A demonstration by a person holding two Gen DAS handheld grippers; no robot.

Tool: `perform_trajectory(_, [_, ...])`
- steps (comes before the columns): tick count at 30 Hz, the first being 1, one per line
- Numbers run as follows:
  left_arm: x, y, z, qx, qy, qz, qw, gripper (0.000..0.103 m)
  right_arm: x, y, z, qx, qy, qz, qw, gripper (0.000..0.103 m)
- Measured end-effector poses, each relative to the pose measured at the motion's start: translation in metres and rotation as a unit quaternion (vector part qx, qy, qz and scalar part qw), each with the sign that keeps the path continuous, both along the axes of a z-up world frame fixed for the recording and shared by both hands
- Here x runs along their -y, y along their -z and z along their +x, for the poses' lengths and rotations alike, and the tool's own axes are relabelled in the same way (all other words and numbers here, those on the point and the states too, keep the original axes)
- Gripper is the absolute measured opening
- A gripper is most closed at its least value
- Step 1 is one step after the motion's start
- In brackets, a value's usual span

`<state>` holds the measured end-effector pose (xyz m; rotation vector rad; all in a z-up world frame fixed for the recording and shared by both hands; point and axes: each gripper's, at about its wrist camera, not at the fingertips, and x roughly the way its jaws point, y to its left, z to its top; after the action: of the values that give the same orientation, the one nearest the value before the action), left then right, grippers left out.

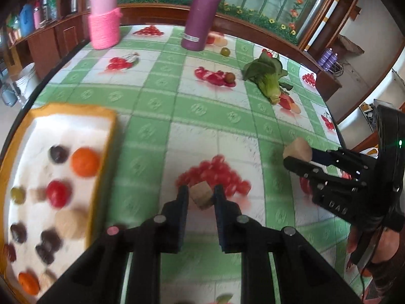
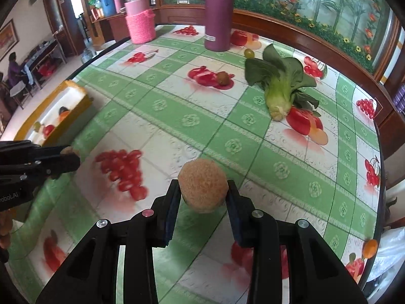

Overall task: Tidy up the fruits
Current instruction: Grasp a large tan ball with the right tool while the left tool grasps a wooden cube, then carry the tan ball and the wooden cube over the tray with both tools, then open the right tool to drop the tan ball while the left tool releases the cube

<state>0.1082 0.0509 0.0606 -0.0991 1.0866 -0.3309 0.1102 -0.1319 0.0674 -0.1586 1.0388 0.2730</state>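
My left gripper (image 1: pixel 201 193) is shut on a small tan fruit (image 1: pixel 201 197), held above the tablecloth just right of the yellow-rimmed white tray (image 1: pixel 101 167). The tray holds several fruits: orange, red, dark and tan ones. My right gripper (image 2: pixel 203 190) is shut on a round tan fuzzy fruit (image 2: pixel 202 185) above the table; it also shows in the left wrist view (image 1: pixel 297 155) at the right. The left gripper shows in the right wrist view (image 2: pixel 68 158) at the left edge, near the tray (image 2: pixel 76 111). A brown fruit (image 2: pixel 223 77) and a green fruit (image 2: pixel 249 53) lie loose farther back.
A bok choy (image 2: pixel 281 88) lies at the back right. A purple flask (image 2: pixel 217 12) and a pink knit-covered jar (image 2: pixel 140 22) stand at the far edge. A small orange fruit (image 2: pixel 370 248) sits at the table's right edge. The tablecloth (image 2: pixel 177 116) has printed fruit pictures.
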Motion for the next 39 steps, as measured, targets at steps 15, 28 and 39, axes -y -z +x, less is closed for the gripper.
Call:
perform_trajectory(15, [-0.138, -0.017, -0.069, 0.006, -0.113, 0.005, 0.9935, 0.023, -0.123, -0.025, -0.020, -0.003, -0.093, 0.033, 0.995, 0.034])
perform_trajectory(28, [-0.219, 0.007, -0.073, -0.015, -0.170, 0.026, 0.9850, 0.023, -0.243, -0.007, -0.047, -0.042, -0.215, 0.037, 0.975, 0.034])
perform_trajectory(39, [-0.226, 0.030, -0.058, -0.041, -0.166, 0.044, 0.9843, 0.023, -0.273, 0.022, -0.051, -0.076, -0.246, 0.001, 0.966, 0.034])
